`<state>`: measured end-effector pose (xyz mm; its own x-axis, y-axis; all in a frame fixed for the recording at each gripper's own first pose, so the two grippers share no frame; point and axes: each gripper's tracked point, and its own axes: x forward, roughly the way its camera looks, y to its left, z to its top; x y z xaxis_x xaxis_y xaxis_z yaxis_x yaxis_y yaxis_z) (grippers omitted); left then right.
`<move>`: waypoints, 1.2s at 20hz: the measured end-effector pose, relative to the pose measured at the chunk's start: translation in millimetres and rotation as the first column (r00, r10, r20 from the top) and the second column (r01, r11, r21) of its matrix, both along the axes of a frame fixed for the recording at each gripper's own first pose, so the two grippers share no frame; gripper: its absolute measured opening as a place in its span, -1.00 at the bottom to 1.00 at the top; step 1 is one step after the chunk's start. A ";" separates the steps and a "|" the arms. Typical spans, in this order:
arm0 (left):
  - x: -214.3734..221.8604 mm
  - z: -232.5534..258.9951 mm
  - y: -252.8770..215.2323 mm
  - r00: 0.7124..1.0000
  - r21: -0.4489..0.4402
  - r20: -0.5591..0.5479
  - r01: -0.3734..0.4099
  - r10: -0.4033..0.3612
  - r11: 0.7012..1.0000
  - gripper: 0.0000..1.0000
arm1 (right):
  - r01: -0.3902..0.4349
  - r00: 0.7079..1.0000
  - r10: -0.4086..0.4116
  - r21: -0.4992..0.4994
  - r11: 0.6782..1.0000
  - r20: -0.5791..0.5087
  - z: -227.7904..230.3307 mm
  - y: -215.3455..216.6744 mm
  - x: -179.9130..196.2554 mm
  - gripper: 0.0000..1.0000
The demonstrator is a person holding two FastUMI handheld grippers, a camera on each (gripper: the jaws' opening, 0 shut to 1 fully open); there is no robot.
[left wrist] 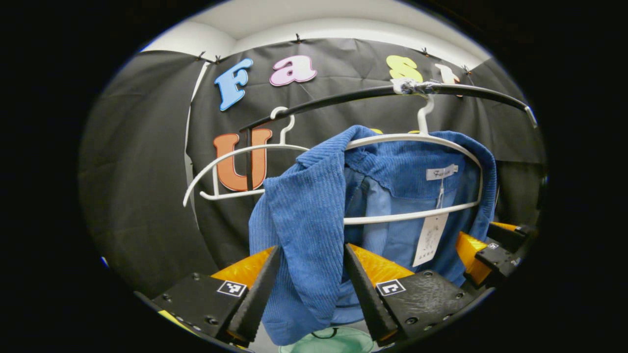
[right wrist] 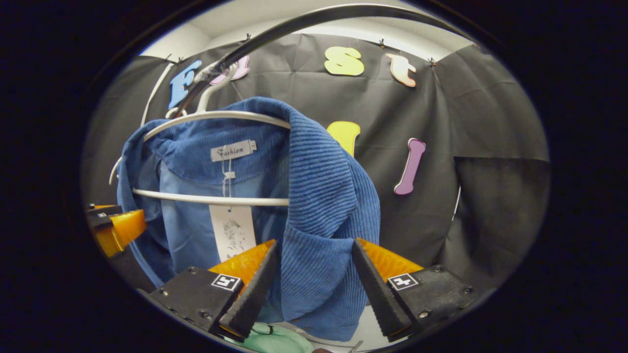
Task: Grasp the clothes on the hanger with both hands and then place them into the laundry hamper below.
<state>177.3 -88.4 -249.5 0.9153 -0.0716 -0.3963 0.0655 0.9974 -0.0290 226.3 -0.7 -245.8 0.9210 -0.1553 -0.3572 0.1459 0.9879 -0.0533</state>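
Left gripper view: black cloth wall (left wrist: 142,196), rail (left wrist: 373,93), white ceiling (left wrist: 304,19).

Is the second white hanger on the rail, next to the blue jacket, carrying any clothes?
No, the second hanger hangs bare on the rail, beside the blue jacket.

1. The left tool (left wrist: 310,289) has two wedge-shaped fingers with ribbed, serrated inner faces.
2. Each finger sits on a flat black block with small round screws.
3. A small square black-and-white marker is stuck on each block.
4. The right tool (right wrist: 314,287) has the same build: wedge fingers, ribbed inner faces, black screwed blocks and one square marker per side.
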 end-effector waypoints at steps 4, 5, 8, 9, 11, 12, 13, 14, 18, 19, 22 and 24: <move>1.9 -2.1 3.0 1.000 0.020 -0.005 -0.006 0.006 1.000 0.11 | 0.031 1.000 -0.031 0.027 0.999 -0.003 -9.9 -10.8 6.9 0.81; 7.9 -8.1 4.7 1.000 0.027 -0.001 -0.019 0.019 0.999 -0.08 | 0.038 0.999 -0.038 0.035 0.999 -0.005 -10.8 -12.0 6.8 0.78; 8.1 -10.8 -2.2 1.000 0.011 -0.006 0.004 -0.004 1.000 -0.64 | 0.046 0.999 -0.047 0.034 0.998 0.007 -8.6 -19.4 5.4 0.61; 8.9 -11.4 -2.6 1.000 0.000 -0.003 0.013 -0.013 1.000 -0.70 | 0.056 0.998 -0.056 0.030 0.998 0.013 -6.8 -23.0 3.4 0.45; 6.6 -10.3 -0.7 1.000 -0.013 -0.005 0.014 -0.014 1.000 -0.78 | 0.081 0.996 -0.081 0.020 0.997 0.022 -4.5 -30.8 -4.2 0.00; 1.9 -1.9 0.7 1.000 -0.025 -0.002 0.011 -0.011 1.000 -0.80 | 0.092 0.995 -0.092 0.012 0.996 0.029 -0.4 -34.7 -8.8 -0.14; 6.7 -8.3 -2.8 1.000 -0.050 -0.007 0.023 -0.024 0.998 -0.82 | 0.100 0.994 -0.100 0.005 0.995 0.037 3.3 -39.8 -11.6 -0.40; 5.9 -8.1 -2.7 1.000 -0.056 -0.011 0.020 -0.020 0.998 -0.93 | 0.092 0.995 -0.092 0.002 0.996 0.048 8.3 -41.8 -12.8 -0.51; 3.9 -2.8 7.9 1.000 -0.005 0.008 0.002 -0.001 1.000 -0.93 | 0.092 0.994 -0.090 -0.034 0.995 0.063 23.9 -54.7 -22.5 -0.75; 4.4 0.9 7.2 1.000 0.000 0.017 0.004 -0.004 1.000 -0.81 | 0.088 0.995 -0.085 -0.045 0.995 0.061 26.5 -56.3 -23.1 -0.80; 3.5 14.8 7.5 0.999 -0.002 0.049 0.009 -0.009 1.000 -0.82 | 0.091 0.993 -0.086 -0.056 0.994 0.082 34.6 -62.5 -25.6 -0.82; 0.7 17.0 4.2 0.999 -0.016 0.036 0.034 -0.033 0.999 -0.97 | 0.107 0.990 -0.101 -0.063 0.992 0.099 39.9 -67.1 -26.3 -0.84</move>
